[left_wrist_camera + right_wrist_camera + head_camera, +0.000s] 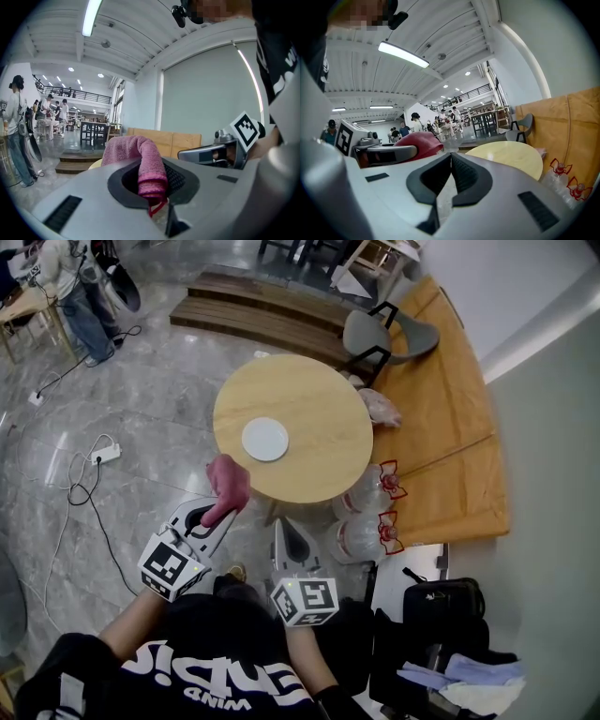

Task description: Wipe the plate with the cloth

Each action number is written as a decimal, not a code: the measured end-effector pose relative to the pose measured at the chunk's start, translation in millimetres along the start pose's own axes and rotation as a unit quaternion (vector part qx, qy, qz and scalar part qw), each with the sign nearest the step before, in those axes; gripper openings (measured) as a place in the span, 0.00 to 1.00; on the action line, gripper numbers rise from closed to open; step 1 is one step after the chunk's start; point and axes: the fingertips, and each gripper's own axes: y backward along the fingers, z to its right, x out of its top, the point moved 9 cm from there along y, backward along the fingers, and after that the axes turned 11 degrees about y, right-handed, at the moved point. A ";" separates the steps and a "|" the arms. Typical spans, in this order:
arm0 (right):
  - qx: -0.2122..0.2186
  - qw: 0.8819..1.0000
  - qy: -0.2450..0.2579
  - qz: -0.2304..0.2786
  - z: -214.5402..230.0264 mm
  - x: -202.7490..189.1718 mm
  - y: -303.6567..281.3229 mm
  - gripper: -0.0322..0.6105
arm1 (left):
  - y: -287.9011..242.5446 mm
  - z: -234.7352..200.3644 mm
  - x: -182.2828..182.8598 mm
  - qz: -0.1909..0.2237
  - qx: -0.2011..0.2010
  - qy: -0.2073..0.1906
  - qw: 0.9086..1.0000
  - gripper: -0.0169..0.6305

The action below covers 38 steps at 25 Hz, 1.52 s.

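A white plate (pixel 265 439) lies on the round wooden table (pixel 319 456), left of its middle. My left gripper (pixel 220 512) is shut on a pink cloth (pixel 229 484), which stands up from the jaws just short of the table's near-left edge. In the left gripper view the cloth (pixel 143 161) fills the closed jaws of that gripper (pixel 151 187) and droops over them. My right gripper (pixel 284 535) is shut with nothing in it, hanging in front of the table's near edge. Its own view shows the right gripper (pixel 451 161) closed, the table (pixel 511 157) beyond, and the cloth (pixel 419 143) to the left.
Two large water bottles (pixel 370 493) stand on the floor by the table's near-right side. A grey chair (pixel 384 334) sits behind the table, beside a wooden platform (pixel 441 409). A power strip (pixel 103 456) and cables lie on the floor at left. Bags (pixel 441 601) rest at lower right. People (pixel 75 287) stand far left.
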 end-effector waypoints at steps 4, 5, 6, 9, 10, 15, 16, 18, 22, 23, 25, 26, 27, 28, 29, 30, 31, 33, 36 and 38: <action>0.013 1.000 -0.002 -0.007 14.3 -2.1 -4.5 0.08 | -11.1 -2.4 4.1 0.003 0.020 0.003 1.000 0.10; 0.018 1.000 -0.002 -0.009 16.6 -2.3 -6.1 0.09 | -12.8 -2.2 5.8 0.004 0.025 0.005 1.000 0.10; 0.022 1.000 -0.002 -0.010 18.4 -2.5 -8.0 0.08 | -14.1 -2.0 7.7 0.005 0.028 0.006 1.000 0.10; 0.032 0.999 -0.003 -0.013 22.1 -1.4 -13.2 0.08 | -16.3 -2.6 8.5 0.010 0.033 0.004 0.999 0.10; 0.036 0.999 -0.003 -0.014 23.0 -0.8 -14.5 0.09 | -16.8 -3.5 6.9 0.011 0.034 0.002 0.999 0.10; 0.046 0.999 -0.001 -0.021 29.8 -4.4 -22.7 0.08 | -25.1 -9.1 8.5 0.014 0.040 0.004 0.999 0.10; 0.047 0.999 0.000 -0.023 31.4 -5.4 -24.6 0.08 | -27.6 -10.1 10.3 0.014 0.040 0.006 0.999 0.10; 0.047 0.999 0.001 -0.025 34.9 -6.6 -29.5 0.08 | -33.2 -13.2 14.5 0.013 0.036 0.013 0.999 0.10; 0.035 0.999 0.000 -0.025 48.1 -3.8 -41.9 0.08 | -46.5 -32.8 10.7 0.016 0.039 0.006 0.999 0.10; 0.031 0.999 0.000 -0.025 52.2 -2.8 -44.7 0.08 | -50.7 -36.5 10.9 0.016 0.038 0.006 0.999 0.10; 0.025 0.999 0.000 -0.026 59.6 -1.9 -50.5 0.09 | -59.6 -41.5 13.4 0.012 0.033 0.011 0.999 0.10; 0.022 0.999 -0.001 -0.026 62.2 -1.5 -54.5 0.09 | -63.8 -44.0 15.1 0.009 0.030 0.015 0.999 0.10; 0.020 0.999 -0.002 -0.027 64.0 -1.1 -59.4 0.08 | -67.4 -47.7 16.2 0.006 0.027 0.016 0.999 0.10; 0.019 0.999 -0.002 -0.028 65.1 -1.0 -65.0 0.08 | -70.5 -52.9 16.3 0.003 0.026 0.016 1.000 0.10; 0.018 0.999 -0.003 -0.030 65.9 -1.2 -70.8 0.09 | -73.5 -58.6 15.5 0.000 0.025 0.015 1.000 0.10; 0.017 0.999 -0.005 -0.033 66.9 -1.9 -76.5 0.08 | -76.9 -63.7 14.6 -0.005 0.023 0.016 1.000 0.10; 0.016 0.999 -0.007 -0.036 68.3 -2.6 -81.8 0.08 | -80.9 -67.9 14.1 -0.012 0.020 0.020 1.000 0.10; 0.014 0.999 -0.011 -0.040 72.3 -2.5 -93.4 0.08 | -90.7 -77.5 15.5 -0.022 0.014 0.026 0.999 0.10; 0.009 0.999 -0.016 -0.043 81.3 1.5 -115.7 0.08 | -109.0 -96.9 24.1 -0.033 0.011 0.027 0.999 0.10; 0.003 0.999 -0.022 -0.046 88.9 2.2 -131.9 0.09 | -121.2 -111.1 26.5 -0.040 0.007 0.025 0.999 0.10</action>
